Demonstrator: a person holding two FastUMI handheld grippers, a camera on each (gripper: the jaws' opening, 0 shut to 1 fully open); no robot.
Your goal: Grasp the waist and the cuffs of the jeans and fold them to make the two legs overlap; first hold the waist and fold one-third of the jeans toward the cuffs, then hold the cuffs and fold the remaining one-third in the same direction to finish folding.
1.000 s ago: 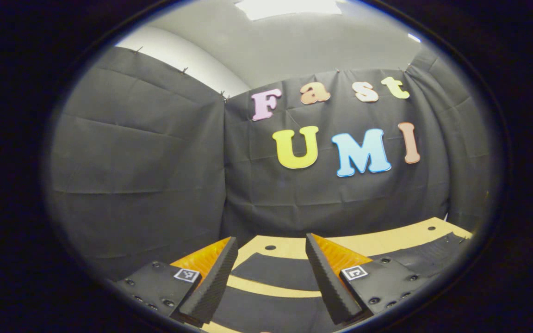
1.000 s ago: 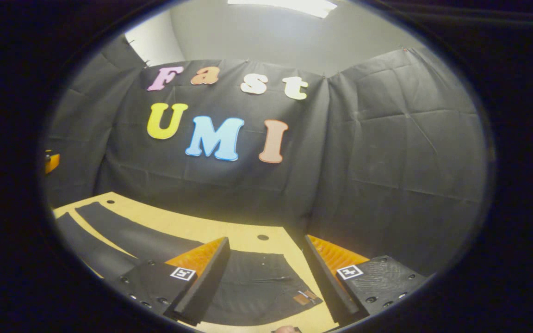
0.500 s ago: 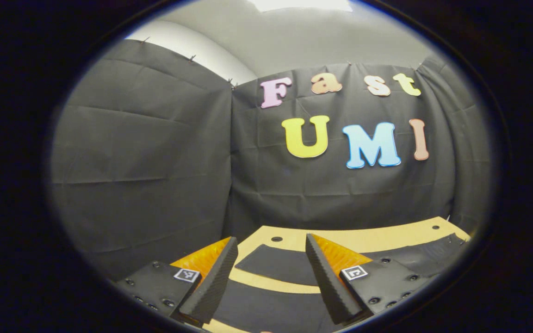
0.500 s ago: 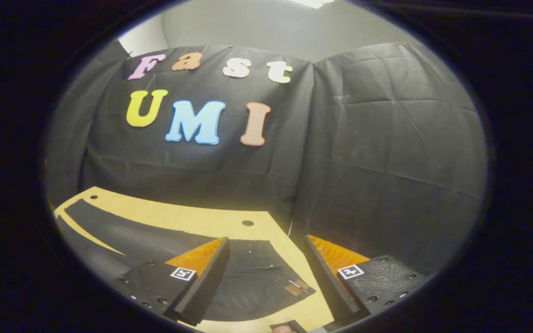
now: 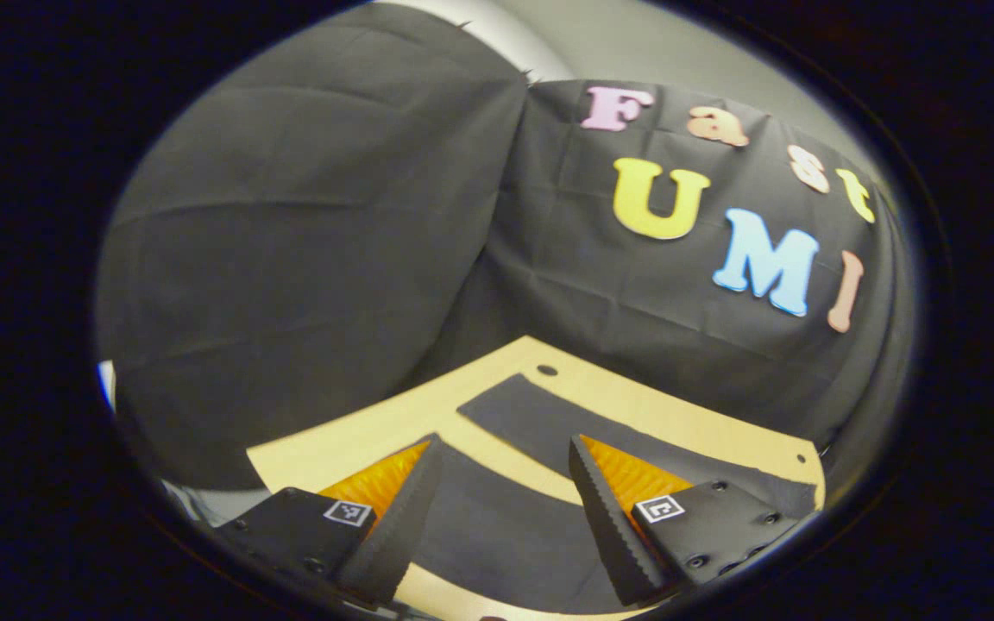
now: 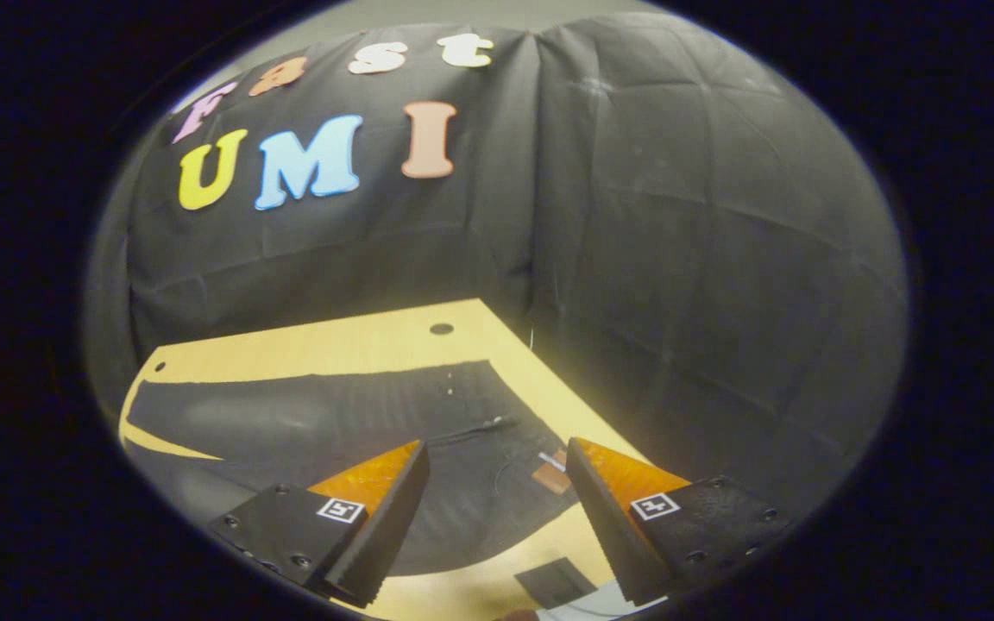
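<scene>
- The table [image 6: 350,345] is carrying the whole job: a pale wooden top with small round holes, standing against the booth's dark cloth wall.
- The jeans [image 6: 307,414] are lying flat across that table, dark and spread out full length, with the two legs apart and a strip of bare wood showing between them (so, by my reading, no fold has been made yet).
- The waist [image 6: 497,448] is sitting near the table's right-hand corner in the right gripper view, with a small brown patch on it; the cuffs [image 5: 506,405] are lying at the other end, seen in the left gripper view.
- The left gripper [image 5: 501,509] is hovering over the nearer leg by the cuffs, its fingers standing wide and holding nothing.
- The right gripper [image 6: 497,517] is hanging over the waist, fingers likewise spread wide and empty.
- Everything is remaining to do, I judge: gripping waist and cuffs, laying leg over leg, then both one-third folds.
</scene>
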